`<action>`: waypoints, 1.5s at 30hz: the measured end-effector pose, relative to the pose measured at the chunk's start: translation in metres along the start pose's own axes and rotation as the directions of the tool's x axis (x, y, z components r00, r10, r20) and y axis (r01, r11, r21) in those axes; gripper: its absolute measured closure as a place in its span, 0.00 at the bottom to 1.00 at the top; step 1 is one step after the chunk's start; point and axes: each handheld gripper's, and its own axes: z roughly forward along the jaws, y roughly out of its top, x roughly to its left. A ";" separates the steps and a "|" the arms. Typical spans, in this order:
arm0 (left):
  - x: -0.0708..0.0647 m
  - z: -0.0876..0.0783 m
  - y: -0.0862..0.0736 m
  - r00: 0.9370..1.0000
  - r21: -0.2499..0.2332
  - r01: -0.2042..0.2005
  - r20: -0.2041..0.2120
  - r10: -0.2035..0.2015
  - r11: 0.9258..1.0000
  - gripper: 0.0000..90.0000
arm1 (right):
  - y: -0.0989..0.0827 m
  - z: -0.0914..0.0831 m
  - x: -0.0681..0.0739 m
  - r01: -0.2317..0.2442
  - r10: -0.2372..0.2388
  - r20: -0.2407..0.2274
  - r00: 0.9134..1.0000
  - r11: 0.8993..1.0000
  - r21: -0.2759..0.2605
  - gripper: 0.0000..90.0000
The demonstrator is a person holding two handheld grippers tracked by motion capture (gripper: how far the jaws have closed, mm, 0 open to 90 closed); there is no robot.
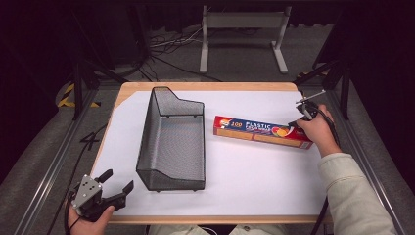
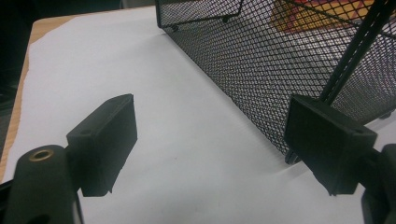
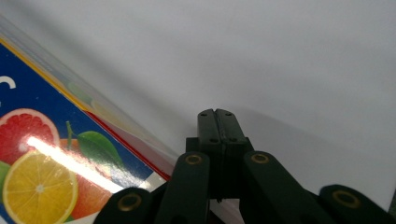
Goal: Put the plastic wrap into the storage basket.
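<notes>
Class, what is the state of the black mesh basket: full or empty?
Empty. The high view looks into the mesh basket and shows bare mesh floor; the plastic wrap box lies outside, beside it.

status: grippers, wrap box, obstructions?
Left gripper open, idle beside mesh basket. Right gripper shut, empty, at plastic wrap box right end. Nothing between box and basket.

Plastic wrap box point(image 1: 263, 132): long, flat, blue-orange with citrus print point(image 3: 42, 163), lying closed on white sheet, at 3 o'clock from mesh basket point(image 1: 171, 142), long axis 9-to-3, slightly skewed.
</notes>
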 end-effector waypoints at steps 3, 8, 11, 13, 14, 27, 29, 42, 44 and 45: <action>0.000 0.002 0.001 1.000 -0.001 0.000 0.006 0.000 1.000 0.20 | -0.002 -0.002 0.001 -0.005 0.006 -0.012 1.000 1.000 0.017 1.00; 0.001 0.006 0.003 1.000 -0.004 -0.003 0.014 0.003 1.000 0.20 | -0.012 -0.007 0.009 0.021 -0.020 -0.018 1.000 0.999 0.042 1.00; 0.000 0.009 0.005 1.000 -0.004 -0.006 0.023 0.006 1.000 0.20 | -0.024 -0.013 0.017 0.038 -0.037 -0.031 0.999 0.999 0.032 1.00; 0.000 0.011 0.006 1.000 -0.004 -0.008 0.027 0.008 1.000 0.20 | -0.032 -0.016 0.022 0.047 -0.046 -0.043 0.998 0.999 0.027 1.00; 0.000 0.012 0.007 1.000 -0.004 -0.007 0.030 0.008 1.000 0.20 | -0.035 -0.018 0.025 0.056 -0.054 -0.050 0.997 0.998 0.031 1.00; 0.000 0.015 0.008 0.999 -0.004 -0.004 0.036 0.004 1.000 0.20 | -0.070 -0.032 0.065 0.152 -0.142 -0.118 0.983 0.986 0.075 1.00; 0.000 0.015 0.008 0.999 -0.004 -0.003 0.036 0.003 1.000 0.20 | -0.075 -0.034 0.072 0.169 -0.158 -0.135 0.978 0.983 0.074 1.00; 0.001 0.013 0.008 1.000 -0.007 0.005 0.027 -0.005 1.000 0.20 | -0.082 -0.047 0.087 0.233 -0.232 -0.115 0.966 0.972 -0.008 0.95; 0.001 0.013 0.008 1.000 -0.006 0.005 0.028 -0.005 1.000 0.20 | -0.080 -0.053 0.088 0.218 -0.223 -0.113 0.968 0.975 -0.049 0.89; 0.001 0.013 0.008 1.000 -0.006 0.005 0.028 -0.005 1.000 0.20 | -0.080 -0.053 0.088 0.218 -0.223 -0.113 0.968 0.975 -0.049 0.89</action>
